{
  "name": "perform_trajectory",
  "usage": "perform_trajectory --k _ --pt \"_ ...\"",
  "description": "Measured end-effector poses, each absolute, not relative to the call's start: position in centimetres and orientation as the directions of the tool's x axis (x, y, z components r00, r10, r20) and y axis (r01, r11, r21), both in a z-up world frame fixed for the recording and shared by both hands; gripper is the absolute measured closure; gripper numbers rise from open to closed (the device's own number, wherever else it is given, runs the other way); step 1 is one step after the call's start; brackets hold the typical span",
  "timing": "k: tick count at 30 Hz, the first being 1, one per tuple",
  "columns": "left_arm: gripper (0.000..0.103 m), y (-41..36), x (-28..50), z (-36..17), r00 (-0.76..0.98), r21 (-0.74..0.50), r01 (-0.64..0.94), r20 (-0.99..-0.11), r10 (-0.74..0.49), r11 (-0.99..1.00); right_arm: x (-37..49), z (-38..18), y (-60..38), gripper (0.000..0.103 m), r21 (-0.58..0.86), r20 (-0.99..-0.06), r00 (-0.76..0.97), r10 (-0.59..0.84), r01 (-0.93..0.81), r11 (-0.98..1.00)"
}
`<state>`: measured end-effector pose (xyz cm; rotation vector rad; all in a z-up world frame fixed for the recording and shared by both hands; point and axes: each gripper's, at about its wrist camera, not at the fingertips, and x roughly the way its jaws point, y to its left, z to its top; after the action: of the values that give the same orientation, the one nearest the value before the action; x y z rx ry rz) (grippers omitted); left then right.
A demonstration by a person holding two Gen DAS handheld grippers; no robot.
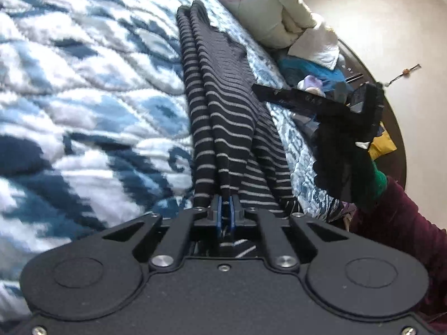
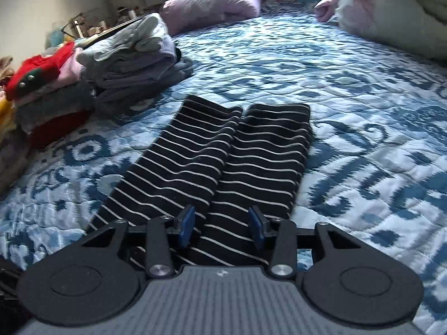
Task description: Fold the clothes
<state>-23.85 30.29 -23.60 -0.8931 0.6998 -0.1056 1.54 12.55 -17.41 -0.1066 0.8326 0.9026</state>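
Note:
A black garment with thin white stripes point(image 1: 223, 111) lies folded lengthwise on the blue and white quilt point(image 1: 83, 97). My left gripper point(image 1: 226, 209) is shut on its near end, and the cloth rises bunched into the blue pads. In the right wrist view the same striped garment point(image 2: 223, 153) lies flat as two side-by-side strips. My right gripper point(image 2: 222, 220) stands open just over its near end, blue pads apart and pressing on nothing. In the left wrist view the right gripper point(image 1: 279, 95) shows at the bed's right edge, held by a black-gloved hand point(image 1: 343, 162).
A stack of folded clothes point(image 2: 134, 55) and red items point(image 2: 36, 72) sit at the quilt's left. A pink pillow point(image 2: 212, 2) and pale bedding point(image 2: 391, 14) lie at the far end. Loose clutter point(image 1: 315, 75) sits beside the bed's right edge.

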Motion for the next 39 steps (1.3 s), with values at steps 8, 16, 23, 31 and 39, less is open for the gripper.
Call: perform_trajectory --k 8,16,23,31,39 --pt "0.097 29.8 -24.6 -19.6 0.834 -0.623 -0.216 -0.519 -0.191 0.752 -1.7 -15.2 11.5 0.06 0.263 -0.568 0.33 0.754 -0.796 0.546" --pt "0.094 28.2 -20.0 -18.7 0.858 -0.525 -0.135 -0.486 -0.165 0.84 -4.4 -18.7 15.7 0.062 0.145 -0.667 0.281 0.69 -0.859 0.491" --pt "0.068 27.9 -20.1 -19.2 0.826 -0.425 -0.19 -0.557 -0.09 0.885 -2.9 -15.2 13.3 0.063 0.177 -0.661 0.249 0.708 -0.865 0.469" --pt "0.049 25.6 -22.7 -14.3 0.848 -0.137 -0.165 -0.525 0.069 0.977 0.9 -5.8 3.3 0.063 -0.125 -0.661 0.422 0.621 -0.877 0.463" --pt "0.044 21.3 -25.6 -16.2 0.795 0.338 0.07 -0.588 0.153 0.938 -3.6 -8.2 -4.2 0.063 -0.545 -0.721 0.567 0.397 -0.819 0.181"
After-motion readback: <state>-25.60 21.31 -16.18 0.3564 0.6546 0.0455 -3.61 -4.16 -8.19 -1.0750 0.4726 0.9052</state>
